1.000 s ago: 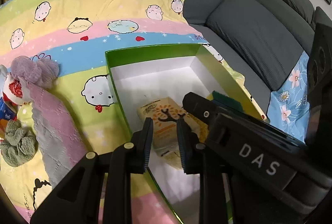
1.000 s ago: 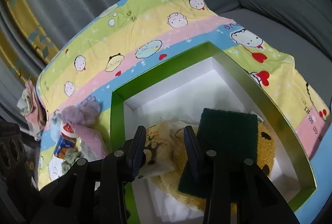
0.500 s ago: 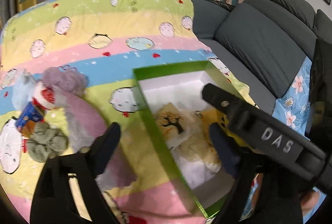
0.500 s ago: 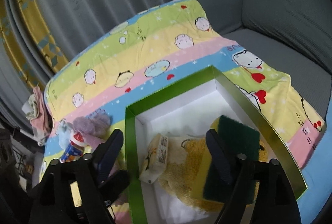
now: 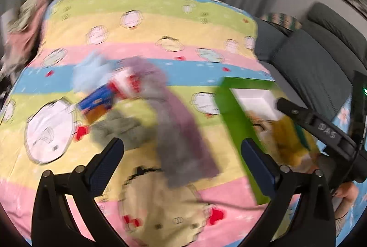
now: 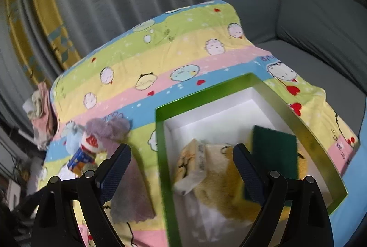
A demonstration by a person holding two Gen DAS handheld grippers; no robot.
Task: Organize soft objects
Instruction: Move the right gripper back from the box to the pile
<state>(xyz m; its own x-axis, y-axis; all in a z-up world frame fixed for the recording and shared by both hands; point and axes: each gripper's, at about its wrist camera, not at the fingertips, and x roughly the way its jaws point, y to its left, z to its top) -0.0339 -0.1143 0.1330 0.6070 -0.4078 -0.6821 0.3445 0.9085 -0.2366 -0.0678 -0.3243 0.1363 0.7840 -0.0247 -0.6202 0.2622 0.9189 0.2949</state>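
My left gripper (image 5: 182, 148) hangs over a long mauve towel (image 5: 179, 132), its jaws opening wide with nothing between them; this view is blurred. Beside the towel lie a grey-green cloth (image 5: 119, 130), a blue packet (image 5: 98, 102) and a pale blue soft piece (image 5: 91, 72). The green box (image 6: 160, 144) holds a tissue pack (image 6: 192, 160), a yellow plush (image 6: 220, 187) and a dark green sponge (image 6: 273, 150). My right gripper (image 6: 181, 155) hovers over the box's left wall, jaws opening, holding nothing.
The cartoon-print striped cloth (image 6: 183, 52) covers the whole table. A grey sofa (image 6: 321, 24) runs along the right. Crumpled clothes (image 6: 41, 114) hang at the table's far left edge. A hand (image 5: 344, 194) holds the right gripper's body (image 5: 321, 130).
Both grippers went from nearly shut to wide open. The left one swung left, from over the tissue pack in the box to the towel. The right one drew back; the sponge lies in the box.
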